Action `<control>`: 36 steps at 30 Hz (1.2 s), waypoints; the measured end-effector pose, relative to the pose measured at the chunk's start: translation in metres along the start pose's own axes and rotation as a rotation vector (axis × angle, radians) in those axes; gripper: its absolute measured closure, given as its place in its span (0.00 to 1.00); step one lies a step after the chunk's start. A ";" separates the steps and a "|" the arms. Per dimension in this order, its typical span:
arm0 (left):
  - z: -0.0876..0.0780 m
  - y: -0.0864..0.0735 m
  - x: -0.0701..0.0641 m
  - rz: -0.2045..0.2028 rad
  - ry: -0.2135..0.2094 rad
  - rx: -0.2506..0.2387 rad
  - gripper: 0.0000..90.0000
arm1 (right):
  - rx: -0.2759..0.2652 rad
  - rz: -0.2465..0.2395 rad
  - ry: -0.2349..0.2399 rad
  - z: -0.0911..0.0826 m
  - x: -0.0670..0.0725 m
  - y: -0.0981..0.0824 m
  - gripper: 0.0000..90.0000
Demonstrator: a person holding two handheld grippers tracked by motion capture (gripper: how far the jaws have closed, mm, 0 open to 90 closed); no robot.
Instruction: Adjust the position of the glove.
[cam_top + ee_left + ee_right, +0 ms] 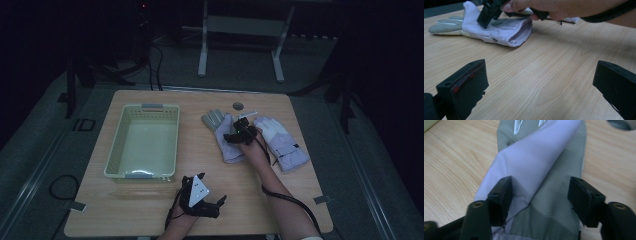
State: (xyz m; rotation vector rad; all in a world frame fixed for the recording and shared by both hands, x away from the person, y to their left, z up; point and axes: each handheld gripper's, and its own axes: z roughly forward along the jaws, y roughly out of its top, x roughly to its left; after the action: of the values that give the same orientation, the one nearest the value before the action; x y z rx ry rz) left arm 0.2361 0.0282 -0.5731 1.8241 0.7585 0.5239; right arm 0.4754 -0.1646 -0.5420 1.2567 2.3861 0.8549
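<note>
the right hand-held gripper point(239, 134) sat directly over the left work glove point(225, 136), which lay flat on the table point(150, 210) between the basket point(144, 141) and the second glove point(280, 142). its jaws straddled the glove's cuff half, part spread, with a raised fold of fabric between them; the pads were not yet clearly pinching it. the glove's long axis ran away from the person, fingers pointing to the far edge and cuff toward the near one, roughly in line with the jaws. the left hand-held gripper point(200, 197) rested well apart near the front edge, jaws spread and empty.
</note>
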 end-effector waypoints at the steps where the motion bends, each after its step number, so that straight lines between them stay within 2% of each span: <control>1: 0.000 0.000 0.000 0.000 0.000 0.000 0.00 | 0.002 0.005 0.009 0.001 0.000 -0.001 0.45; 3: 0.000 0.000 0.000 0.000 -0.001 0.000 0.00 | 0.006 0.018 0.019 0.002 0.000 0.000 0.49; 8: 0.000 0.000 0.000 -0.001 0.001 0.000 0.00 | 0.014 0.021 0.035 0.001 0.001 0.001 0.68; 10: 0.000 0.000 0.000 -0.003 0.001 0.001 0.00 | 0.015 0.005 0.022 0.000 0.004 0.001 0.73; 13: 0.000 0.000 0.000 -0.003 0.002 0.002 0.00 | 0.019 -0.017 -0.007 -0.002 0.010 0.003 0.87; 15: 0.000 0.000 0.000 -0.003 0.001 0.002 0.00 | 0.021 -0.021 -0.029 -0.003 0.014 0.004 0.90; 19: 0.000 0.000 0.001 -0.007 -0.001 0.002 0.00 | -0.003 0.029 -0.001 -0.014 0.017 0.008 0.92; 22: 0.000 0.000 0.001 -0.006 -0.002 0.001 0.00 | -0.037 0.046 0.003 -0.028 0.020 0.013 0.92; 24: 0.000 0.000 0.001 -0.009 -0.001 0.000 0.00 | -0.077 0.085 0.017 -0.046 0.023 0.016 0.92; 27: 0.000 0.000 0.001 -0.006 -0.001 -0.001 0.00 | -0.108 0.111 0.030 -0.063 0.027 0.018 0.92; 28: 0.000 0.000 0.001 -0.006 0.000 -0.002 0.00 | -0.128 0.119 0.026 -0.070 0.028 0.019 0.92; 31: 0.000 0.000 0.000 -0.006 0.002 -0.002 0.00 | -0.188 0.163 0.057 -0.092 0.032 0.020 0.92; 34: 0.000 0.000 0.000 0.003 0.005 -0.001 0.00 | -0.222 0.167 0.020 -0.110 0.040 0.018 0.92; 36: 0.000 0.000 -0.001 0.004 0.006 -0.001 0.00 | -0.242 0.186 0.014 -0.118 0.044 0.013 0.92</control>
State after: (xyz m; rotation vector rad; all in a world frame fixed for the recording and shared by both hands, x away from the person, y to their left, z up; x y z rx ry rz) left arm 0.2355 0.0280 -0.5730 1.8242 0.7593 0.5324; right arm 0.3972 -0.1654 -0.4426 1.3902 2.1212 1.1707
